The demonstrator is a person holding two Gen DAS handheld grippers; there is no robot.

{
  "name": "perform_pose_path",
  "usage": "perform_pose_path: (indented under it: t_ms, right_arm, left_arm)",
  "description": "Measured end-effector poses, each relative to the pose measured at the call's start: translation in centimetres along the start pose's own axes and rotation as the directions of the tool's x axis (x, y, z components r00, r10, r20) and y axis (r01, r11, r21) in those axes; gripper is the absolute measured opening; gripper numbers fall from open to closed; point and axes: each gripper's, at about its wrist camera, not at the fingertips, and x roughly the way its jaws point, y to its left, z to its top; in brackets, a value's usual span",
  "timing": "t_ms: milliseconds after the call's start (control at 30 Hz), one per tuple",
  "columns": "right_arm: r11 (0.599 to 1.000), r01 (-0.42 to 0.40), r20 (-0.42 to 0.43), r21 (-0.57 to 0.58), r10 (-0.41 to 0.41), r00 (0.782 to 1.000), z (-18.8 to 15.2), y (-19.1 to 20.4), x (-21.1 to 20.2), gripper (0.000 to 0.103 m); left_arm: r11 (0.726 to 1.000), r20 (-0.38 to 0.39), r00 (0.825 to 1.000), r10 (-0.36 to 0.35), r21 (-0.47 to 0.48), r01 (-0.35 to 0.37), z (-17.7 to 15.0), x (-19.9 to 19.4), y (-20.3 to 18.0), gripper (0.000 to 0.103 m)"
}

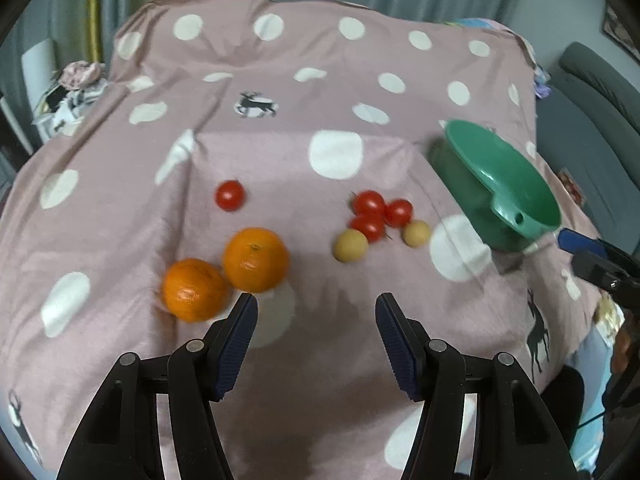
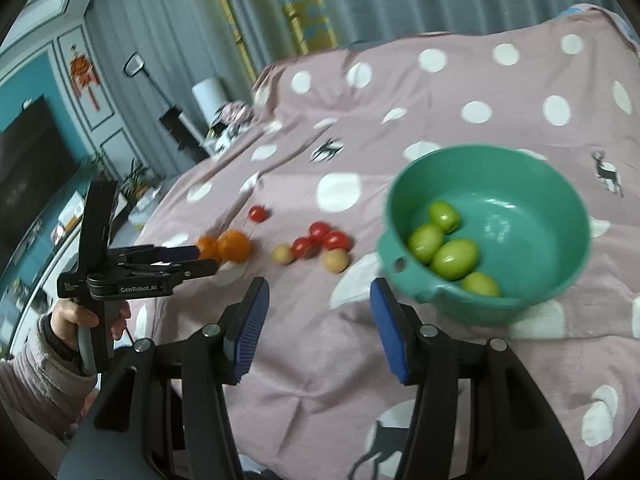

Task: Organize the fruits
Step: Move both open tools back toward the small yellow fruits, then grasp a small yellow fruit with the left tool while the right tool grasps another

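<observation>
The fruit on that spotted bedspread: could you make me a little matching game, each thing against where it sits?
Things:
1. green fruits
2. two oranges
3. lone tomato
4. green bowl

Places:
A. alone on the cloth, beyond the oranges
B. inside the bowl
C. just ahead of the left gripper, side by side
D. just ahead of the right gripper, on its right side

Pairs: 1-B, 2-C, 3-A, 4-D

A: Oranges point(image 2: 224, 246) smeared with blur here, the nearer one half-hidden behind the left gripper point(image 2: 206, 259).

B: From the left wrist, the green bowl point(image 1: 505, 184) tips away, its contents out of sight.
</observation>
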Motion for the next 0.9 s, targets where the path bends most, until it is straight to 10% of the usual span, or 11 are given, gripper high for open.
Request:
perform_pose_path:
  t_ms: [900]
  right_arm:
    - [0.977,0.106,-0.175,-0.186,-0.139,0.975,1.8,1.8,10.6,0.047]
  left_arm:
    - [0.986,-0.076,0.994,-0.076,0.143,0.087,2.6,5.7,-2.7,0.060]
